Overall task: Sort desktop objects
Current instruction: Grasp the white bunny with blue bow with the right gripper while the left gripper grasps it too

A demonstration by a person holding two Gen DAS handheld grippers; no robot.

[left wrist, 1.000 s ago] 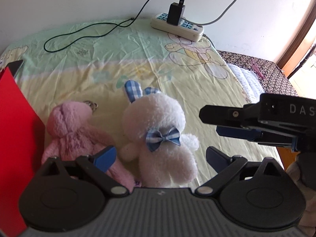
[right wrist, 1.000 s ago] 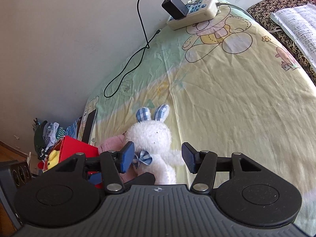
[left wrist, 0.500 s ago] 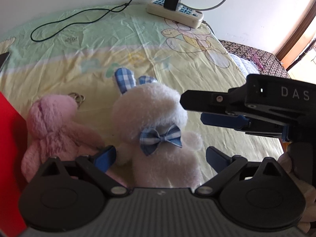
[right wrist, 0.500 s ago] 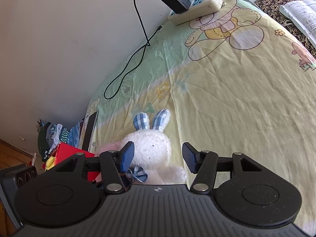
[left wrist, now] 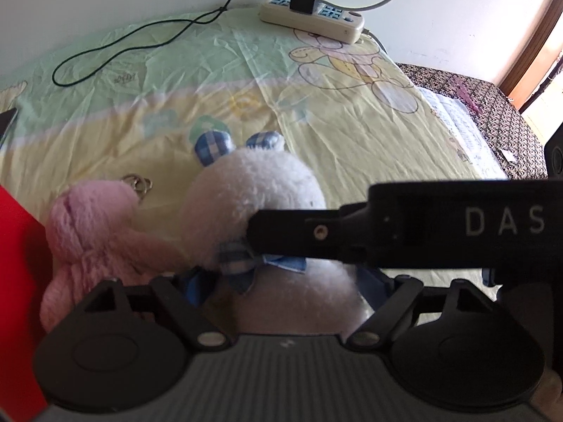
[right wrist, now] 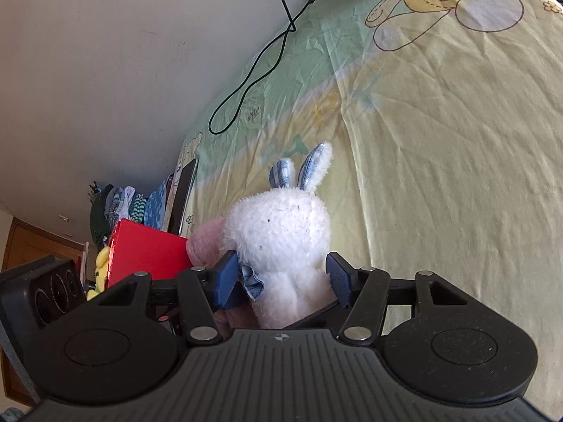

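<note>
Both grippers crowd the same toy, and that is the worry. The white rabbit (right wrist: 281,242) sits upright on the yellow sheet (right wrist: 440,140), and the right gripper (right wrist: 281,279) has its blue pads on either side of the body just under the head. In the left wrist view that gripper's black finger crosses in front of the rabbit's neck, from 3 o'clock toward the middle. If the left gripper (left wrist: 281,285) closes too, the two tools will likely knock together or tug the plush two ways.

The pink plush (left wrist: 98,232) leans against the rabbit at its 9 o'clock, touching it. A squeeze taken a little wide could catch pink fur or the checked bow (right wrist: 251,279), and a lift would then drag the neighbour along. Soft stuffing gives under pressure, so a shallow pinch may slip off.

The right gripper's fingers are spread about as wide as the rabbit's body. The left pad (right wrist: 225,277) sits against the bow and the right pad brushes the fur; I judge it not yet clamped. The left gripper's fingers stand wide, the rabbit's lower body between them; whether they touch it I cannot tell.

A red box (right wrist: 144,249) waits at 9 o'clock of the toys, probably where they go.
</note>
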